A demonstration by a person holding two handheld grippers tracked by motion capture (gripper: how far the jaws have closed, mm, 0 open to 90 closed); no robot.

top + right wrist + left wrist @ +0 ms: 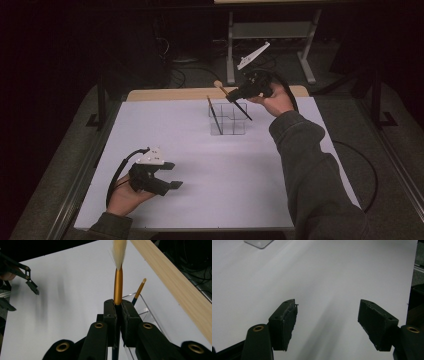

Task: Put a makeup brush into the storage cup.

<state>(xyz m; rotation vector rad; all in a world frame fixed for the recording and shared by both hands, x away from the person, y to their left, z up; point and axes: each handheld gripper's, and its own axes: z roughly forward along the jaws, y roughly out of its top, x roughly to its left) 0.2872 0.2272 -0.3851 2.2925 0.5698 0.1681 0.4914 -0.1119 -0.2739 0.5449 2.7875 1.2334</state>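
1. Left tool [167, 176] w/ grey plate on top: near the counter's [225, 165] front-left corner, held in the person's left hand [125, 195]. Jaws apart, nothing betw. them; white counter surface under them in left gripper view.
2. Clear organiser [228, 119]: on counter, near back edge, about mid-width. One brush [214, 115] stands tilted in its left compartment.
3. Second brush [234, 102]: clamped in right tool [240, 93] above the organiser, slanted, bristle end up-left, dark handle end down-right over organiser's right side.
4. Right gripper view: jaws together on gold ferrule [118, 287], pale bristles [119, 252] beyond.
5. Right hand [274, 102] over back-right part of counter.
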